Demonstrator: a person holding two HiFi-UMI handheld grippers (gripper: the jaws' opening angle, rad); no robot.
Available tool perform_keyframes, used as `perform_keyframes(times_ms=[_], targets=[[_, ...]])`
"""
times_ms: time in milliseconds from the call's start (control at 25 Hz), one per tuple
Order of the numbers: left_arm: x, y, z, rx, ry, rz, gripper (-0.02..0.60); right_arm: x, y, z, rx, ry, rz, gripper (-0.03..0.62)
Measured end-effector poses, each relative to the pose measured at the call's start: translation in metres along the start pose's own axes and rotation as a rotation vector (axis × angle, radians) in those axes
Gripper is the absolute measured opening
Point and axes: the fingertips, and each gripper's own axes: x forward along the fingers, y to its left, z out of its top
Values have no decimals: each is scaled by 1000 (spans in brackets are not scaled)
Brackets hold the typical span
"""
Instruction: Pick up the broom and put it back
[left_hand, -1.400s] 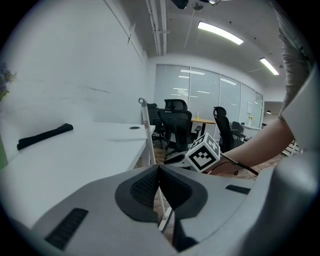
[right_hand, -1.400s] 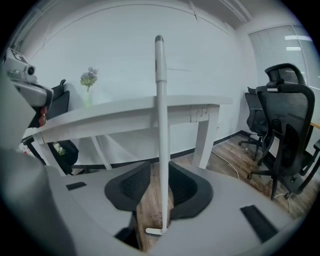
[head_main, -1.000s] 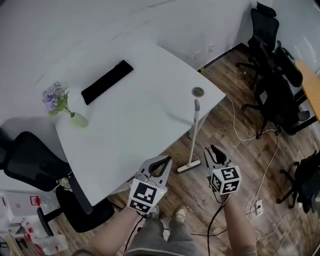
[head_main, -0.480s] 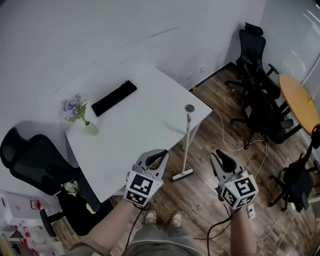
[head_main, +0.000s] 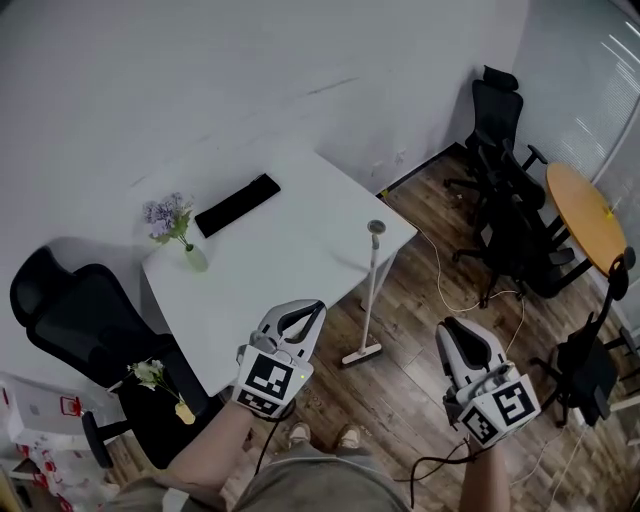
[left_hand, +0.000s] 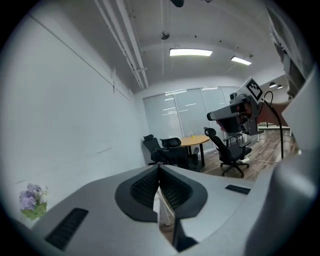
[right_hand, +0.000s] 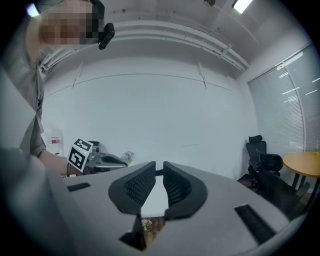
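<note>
This is an office room. A white desk (head_main: 290, 250) stands close to a plain white wall (head_main: 200, 80), and a black high-back chair (head_main: 70, 320) stands at its left side. More black office chairs (head_main: 500, 120) stand near a round wooden meeting table (head_main: 580, 215) in the corner. The floor (head_main: 400, 370) is of wooden planks, with thin cables (head_main: 445, 275) lying on it. In the left gripper view, flat light panels (left_hand: 191, 52) sit in the ceiling, and blinds (left_hand: 187, 110) cover the wide glazing at the far end
</note>
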Motion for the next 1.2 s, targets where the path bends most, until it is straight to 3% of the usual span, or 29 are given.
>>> perform_keyframes(times_ms=[280, 480, 1200], targets=[[-35, -17, 21, 19, -43, -23, 15, -28, 33, 17, 14, -50, 15, 43], [-55, -15, 32, -120, -141, 1, 15, -38, 54, 12, 13, -37, 42, 29], [-66, -8, 29, -98, -105, 36, 15, -30, 62, 10, 21, -45, 69, 29]])
